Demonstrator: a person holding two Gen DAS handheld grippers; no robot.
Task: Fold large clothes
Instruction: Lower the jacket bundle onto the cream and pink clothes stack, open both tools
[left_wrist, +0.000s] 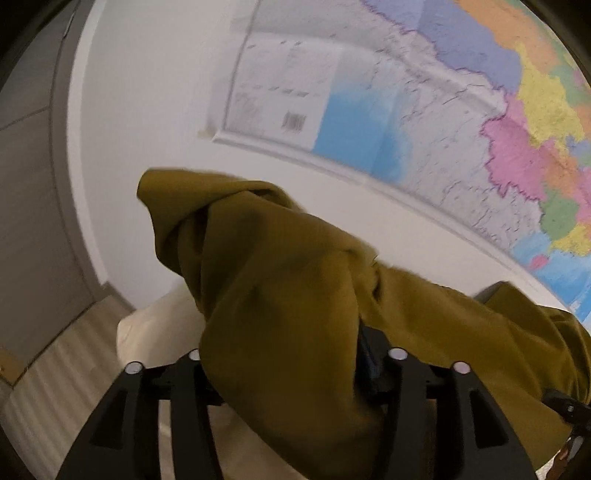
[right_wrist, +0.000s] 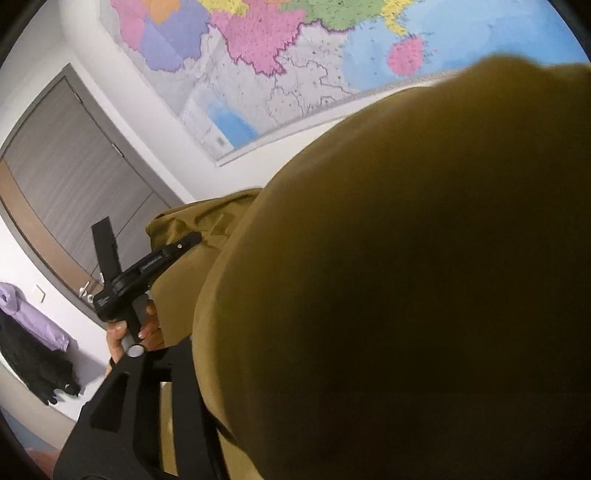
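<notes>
The left gripper (left_wrist: 295, 365) sits at the bottom centre of its view with a thick bunch of the olive-green garment (left_wrist: 280, 295) draped over and between its black fingers. The fingertips are buried in cloth, so I cannot tell whether the pads are pressing or merely carrying it. From there the cloth heaps up toward mid-frame and runs off to the right edge.

In the right wrist view the right gripper (right_wrist: 177, 373) shows only one finger (right_wrist: 118, 398) at lower left. The garment (right_wrist: 388, 277) swells over everything else (most of the frame), hiding the other finger, so its state cannot be told either. The left gripper (right_wrist: 147, 266) and the hand (right_wrist: 129, 332) holding it appear at left of centre, against the same cloth.

A pale surface (left_wrist: 155, 325) lies below and a wall map (left_wrist: 443, 110) behind. No flat panel or crease shows, so folding looks barely begun: spreading, smoothing and every fold remain.
</notes>
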